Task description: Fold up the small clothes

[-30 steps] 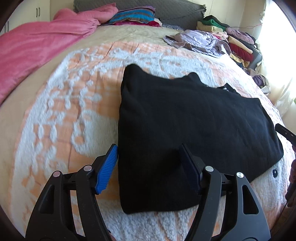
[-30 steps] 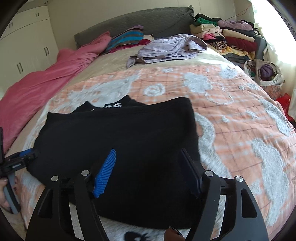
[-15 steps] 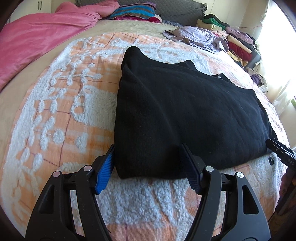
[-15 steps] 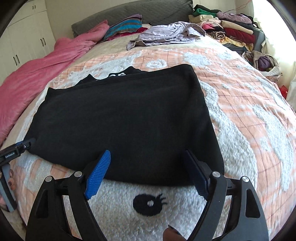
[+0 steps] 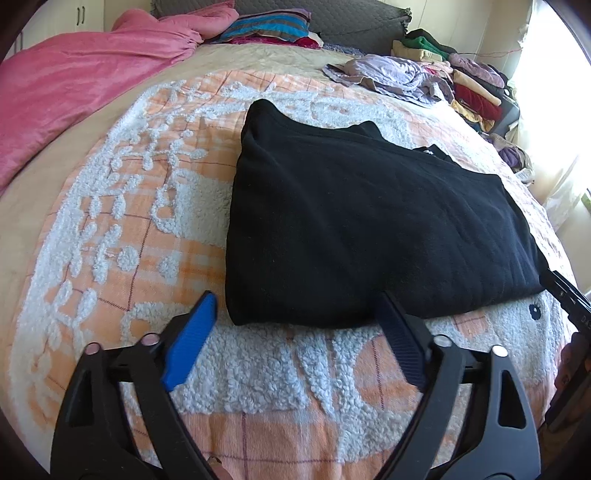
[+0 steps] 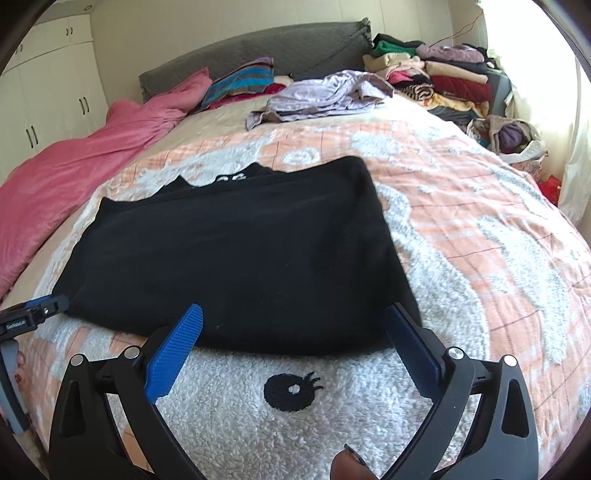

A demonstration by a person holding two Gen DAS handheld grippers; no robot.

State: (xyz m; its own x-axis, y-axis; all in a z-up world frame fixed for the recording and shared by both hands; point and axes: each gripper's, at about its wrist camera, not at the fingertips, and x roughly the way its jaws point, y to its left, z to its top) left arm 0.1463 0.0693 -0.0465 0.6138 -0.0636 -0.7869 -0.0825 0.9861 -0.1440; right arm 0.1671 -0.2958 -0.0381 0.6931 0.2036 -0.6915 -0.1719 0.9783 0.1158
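A black garment (image 5: 362, 221) lies folded flat on the orange and white blanket (image 5: 122, 229); it also shows in the right wrist view (image 6: 236, 258). My left gripper (image 5: 295, 314) is open and empty, its tips just short of the garment's near left corner. My right gripper (image 6: 293, 325) is open and empty, its tips at the garment's near right edge. Each gripper shows at the edge of the other's view.
A pink duvet (image 5: 74, 85) lies along the left side of the bed. A crumpled lilac garment (image 6: 325, 96) lies further up the bed. Stacks of folded clothes (image 6: 439, 81) sit at the far right, striped pillows (image 5: 266, 29) at the headboard.
Both grippers have drawn back toward the near edge of the bed, off the black garment. The garment lies still. Both stay open.
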